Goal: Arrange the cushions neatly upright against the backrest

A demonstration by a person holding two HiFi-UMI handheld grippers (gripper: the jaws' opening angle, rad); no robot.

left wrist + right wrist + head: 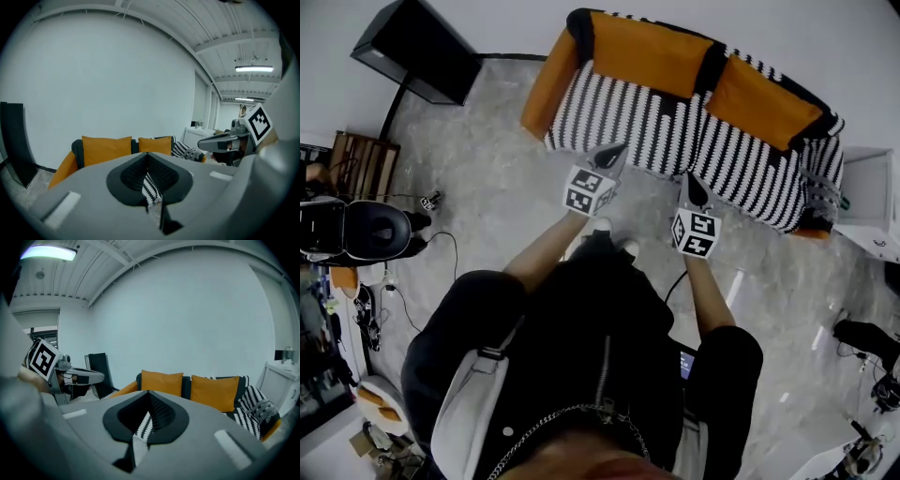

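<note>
A sofa with a black-and-white striped seat [628, 117] stands ahead of me. Two orange cushions stand upright against its backrest, one on the left [649, 52] [107, 149] [161, 383] and one on the right [764, 101] [154, 145] [214, 391]. My left gripper [611, 153] [149, 174] is shut and empty, its tips over the seat's front edge. Further right, my right gripper [692, 189] [149, 411] is also shut and empty, just short of the same edge. Neither touches a cushion.
A crumpled striped throw [823, 178] [260, 411] lies at the sofa's right end, beside a white cabinet [872, 202]. A black box on a stand [417, 49] is at far left. A wooden crate [361, 164], a black chair [366, 230] and cables sit on the marble floor at left.
</note>
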